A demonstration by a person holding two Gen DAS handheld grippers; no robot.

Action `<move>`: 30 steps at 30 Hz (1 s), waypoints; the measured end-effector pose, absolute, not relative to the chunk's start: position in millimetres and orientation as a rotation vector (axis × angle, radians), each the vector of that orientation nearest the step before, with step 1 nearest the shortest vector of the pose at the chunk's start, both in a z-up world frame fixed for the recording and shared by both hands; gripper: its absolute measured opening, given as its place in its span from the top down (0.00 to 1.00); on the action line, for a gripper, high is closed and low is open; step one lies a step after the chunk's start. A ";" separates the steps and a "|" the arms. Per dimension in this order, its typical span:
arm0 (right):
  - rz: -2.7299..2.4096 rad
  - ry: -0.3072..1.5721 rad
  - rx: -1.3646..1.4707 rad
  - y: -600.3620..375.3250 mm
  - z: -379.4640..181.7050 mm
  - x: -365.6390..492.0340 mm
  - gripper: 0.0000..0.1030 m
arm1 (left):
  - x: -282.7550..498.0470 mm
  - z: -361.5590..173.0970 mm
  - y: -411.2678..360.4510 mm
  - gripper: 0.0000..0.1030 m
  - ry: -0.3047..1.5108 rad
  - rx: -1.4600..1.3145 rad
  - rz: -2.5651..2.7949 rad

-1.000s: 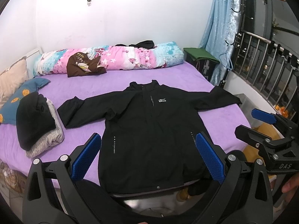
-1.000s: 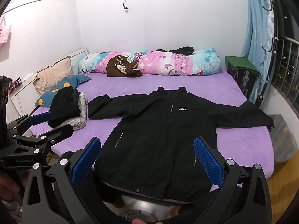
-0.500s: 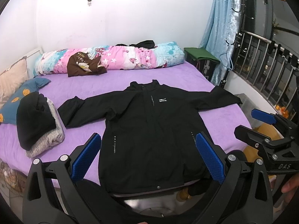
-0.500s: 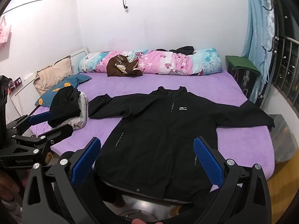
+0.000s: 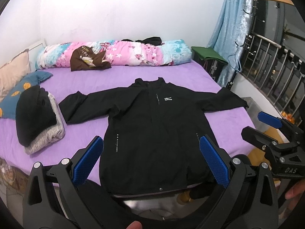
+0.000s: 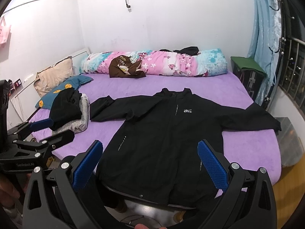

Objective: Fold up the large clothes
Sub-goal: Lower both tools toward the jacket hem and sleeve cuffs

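Observation:
A black jacket (image 5: 152,122) lies flat, front up, on the purple bed (image 5: 124,76), sleeves spread to both sides, its hem hanging over the near edge. It also shows in the right wrist view (image 6: 164,137). My left gripper (image 5: 150,162) is open and empty, held above the hem. My right gripper (image 6: 150,162) is open and empty, also above the hem. The right gripper shows at the right of the left wrist view (image 5: 274,133); the left gripper shows at the left of the right wrist view (image 6: 38,133).
A stack of folded dark and grey clothes (image 5: 38,120) sits on the bed's left. A floral rolled quilt (image 5: 124,53) with a brown garment (image 5: 85,59) lies along the wall. Pillows (image 6: 63,87) are at the left. A green-topped box (image 5: 207,57) and railing (image 5: 276,72) stand right.

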State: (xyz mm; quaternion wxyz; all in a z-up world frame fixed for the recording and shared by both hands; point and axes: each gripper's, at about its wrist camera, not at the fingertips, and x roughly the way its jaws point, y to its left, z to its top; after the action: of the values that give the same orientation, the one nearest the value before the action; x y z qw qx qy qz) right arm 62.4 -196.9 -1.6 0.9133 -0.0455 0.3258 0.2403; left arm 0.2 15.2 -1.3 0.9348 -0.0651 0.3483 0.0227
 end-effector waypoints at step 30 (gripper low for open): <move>0.577 0.652 -0.108 -111.5 -3.9 121.4 0.05 | 34.5 -35.3 148.5 0.06 0.709 -0.341 0.259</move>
State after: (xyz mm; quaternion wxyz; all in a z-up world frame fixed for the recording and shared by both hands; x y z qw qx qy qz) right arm 121.4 -111.5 -3.9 0.9054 -0.0522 0.3157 0.2792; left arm 34.5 148.5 -35.3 0.9154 -0.1656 0.3446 0.1260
